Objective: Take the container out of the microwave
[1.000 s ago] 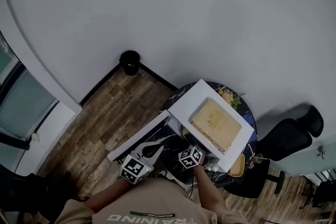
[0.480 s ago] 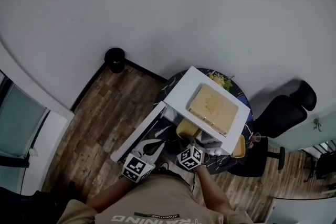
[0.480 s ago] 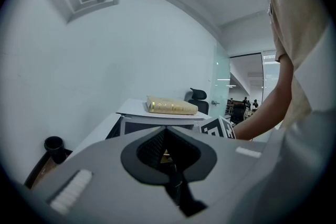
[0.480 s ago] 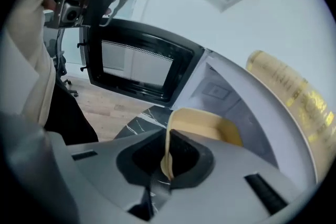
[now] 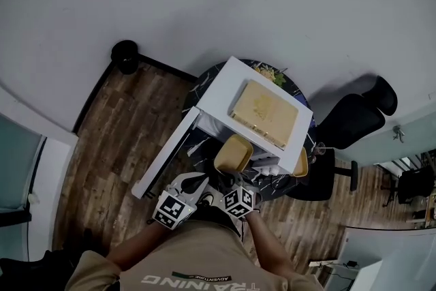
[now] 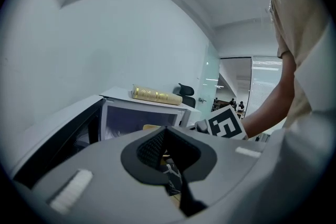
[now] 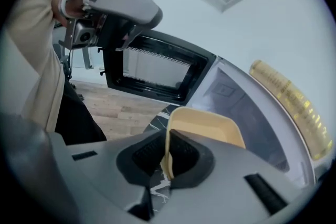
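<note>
Head view
- White microwave oven (image 5: 216, 100) sits on a round dark marbled table (image 5: 199, 140), its door (image 5: 165, 155) swung fully open to the left.
- A flat gold-coloured box (image 5: 264, 114) lies on the oven's top.
- A yellow plastic container with rounded corners (image 5: 234, 154) is outside the cavity, just in front of the oven's opening and above the table.
- The right gripper (image 5: 234, 179) reaches to the container's near edge. The left gripper (image 5: 194, 182) is beside it, just off the door's inner side, touching nothing I can see.
- A second yellow container (image 5: 300, 163) sits at the table's right edge.
- Black office chair (image 5: 349, 120) to the right; black round bin (image 5: 125, 55) against the wall, on a wood-plank floor (image 5: 112, 140).

Left gripper view
- Jaws drawn together, nothing between the pads.
- Beyond them are the open oven cavity (image 6: 134, 120) and the gold box (image 6: 156, 95) on top.
- The right gripper's marker cube (image 6: 226, 123) is at the right, with a bare forearm (image 6: 268, 107) behind it.

Right gripper view
- Jaws clamped on the near rim of the yellow container (image 7: 207, 127): one pad inside the wall, one outside. The tub tilts up and away from the camera.
- The oven's opening (image 7: 239, 99) is to the right, behind the container.
- The open door (image 7: 155, 71) is further back, with the left gripper (image 7: 113, 0) high at upper left.
</note>
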